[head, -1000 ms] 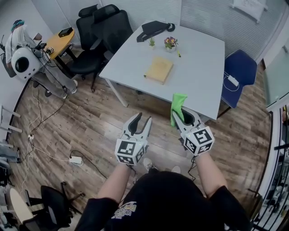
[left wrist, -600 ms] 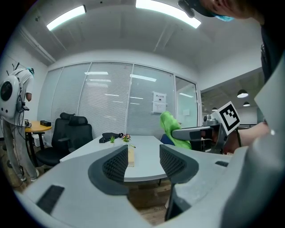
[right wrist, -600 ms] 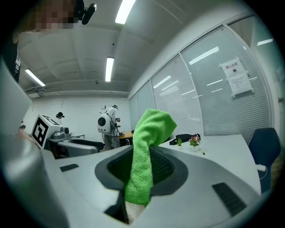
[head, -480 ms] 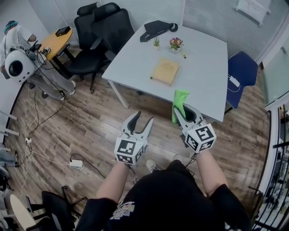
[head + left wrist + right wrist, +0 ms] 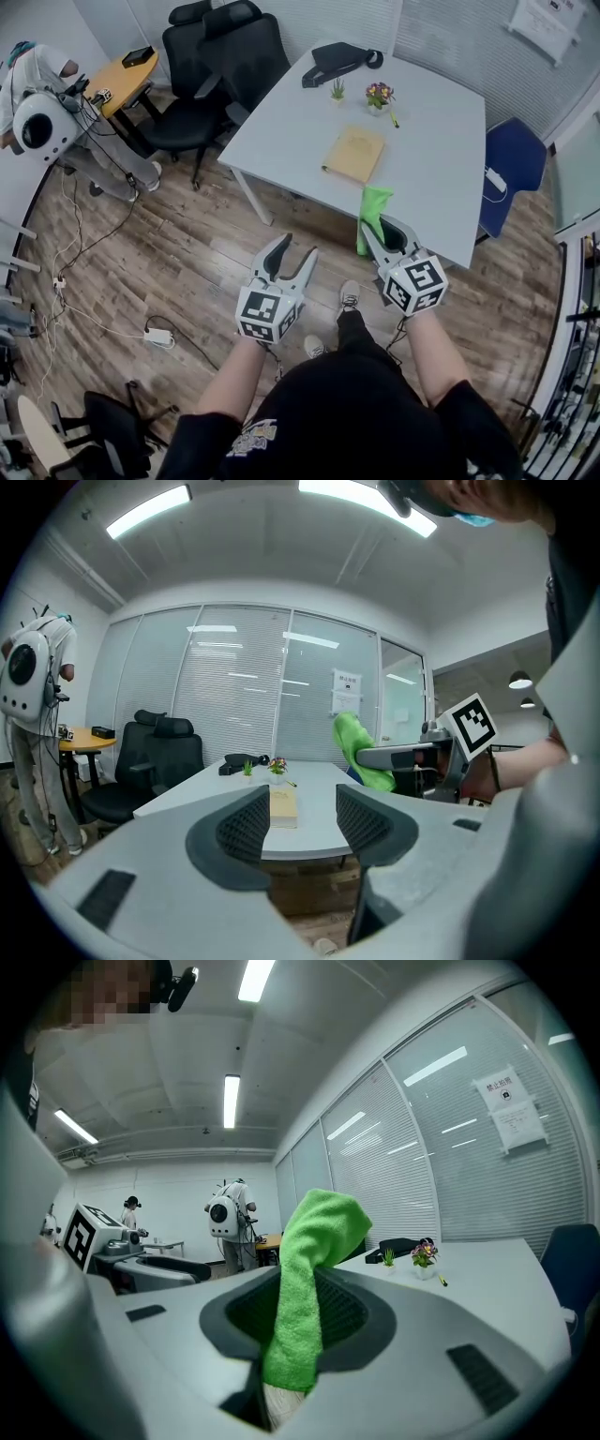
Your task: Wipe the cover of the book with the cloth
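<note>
Both grippers are held up over the wood floor, just short of the white table [image 5: 441, 122]. The left gripper [image 5: 294, 255] has its jaws spread wide, with nothing between them. The right gripper [image 5: 380, 234], at the table's near edge, is clamped on the green cloth [image 5: 373, 211], which stands up out of the jaws and flops over at the top. The tan book [image 5: 355, 154] lies flat near the table's middle, apart from the cloth. Beyond it, on the table's far side, sit a small flower pot [image 5: 379, 96] and a black bag [image 5: 337, 61].

Office, white meeting table [image 5: 441, 141], black swivel chairs [image 5: 239, 52], blinded glass walls [image 5: 450, 33]
</note>
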`<action>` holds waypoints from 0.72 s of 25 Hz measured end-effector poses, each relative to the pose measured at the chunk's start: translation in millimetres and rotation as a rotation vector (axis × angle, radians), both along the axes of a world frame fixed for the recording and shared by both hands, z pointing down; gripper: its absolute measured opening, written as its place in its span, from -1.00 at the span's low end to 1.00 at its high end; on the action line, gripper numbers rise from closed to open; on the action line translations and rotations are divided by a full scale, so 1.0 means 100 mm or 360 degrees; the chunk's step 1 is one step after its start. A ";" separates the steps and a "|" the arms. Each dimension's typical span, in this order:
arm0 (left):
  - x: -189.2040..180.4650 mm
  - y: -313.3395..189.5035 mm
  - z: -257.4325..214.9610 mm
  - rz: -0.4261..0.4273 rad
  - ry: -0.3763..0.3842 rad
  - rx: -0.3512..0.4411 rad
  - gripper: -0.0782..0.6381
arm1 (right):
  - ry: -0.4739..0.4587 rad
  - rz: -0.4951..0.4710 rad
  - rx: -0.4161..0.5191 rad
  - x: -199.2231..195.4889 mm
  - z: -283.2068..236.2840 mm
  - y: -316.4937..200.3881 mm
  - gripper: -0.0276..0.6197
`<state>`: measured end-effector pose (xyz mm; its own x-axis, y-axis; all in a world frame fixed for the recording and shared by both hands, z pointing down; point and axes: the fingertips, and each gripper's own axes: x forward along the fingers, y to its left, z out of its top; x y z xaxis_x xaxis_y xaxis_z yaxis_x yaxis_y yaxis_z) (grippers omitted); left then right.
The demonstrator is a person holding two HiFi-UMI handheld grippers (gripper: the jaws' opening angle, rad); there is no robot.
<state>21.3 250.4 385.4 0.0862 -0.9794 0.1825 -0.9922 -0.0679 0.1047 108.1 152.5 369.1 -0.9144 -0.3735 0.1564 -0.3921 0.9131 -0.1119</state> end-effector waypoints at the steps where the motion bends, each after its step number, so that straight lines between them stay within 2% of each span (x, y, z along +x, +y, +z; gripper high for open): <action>1: -0.02 -0.04 0.01 0.0001 0.0000 -0.0006 -0.20 | -0.0002 -0.0006 -0.0003 -0.04 0.01 -0.05 -0.61; 7: -0.20 -0.44 0.10 -0.0020 -0.0004 -0.0052 -0.20 | -0.0008 -0.0029 -0.0040 -0.22 0.09 -0.49 -0.61; 18: -0.47 -1.53 0.39 -0.0040 0.0044 -0.0160 -0.20 | 0.0005 -0.0080 -0.0146 -0.57 0.38 -1.61 -0.61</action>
<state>-25.3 97.2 424.1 0.0682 -0.9582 0.2779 -0.9901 -0.0308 0.1369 50.8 -8.9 407.4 -0.9309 -0.3114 0.1908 -0.3468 0.9175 -0.1946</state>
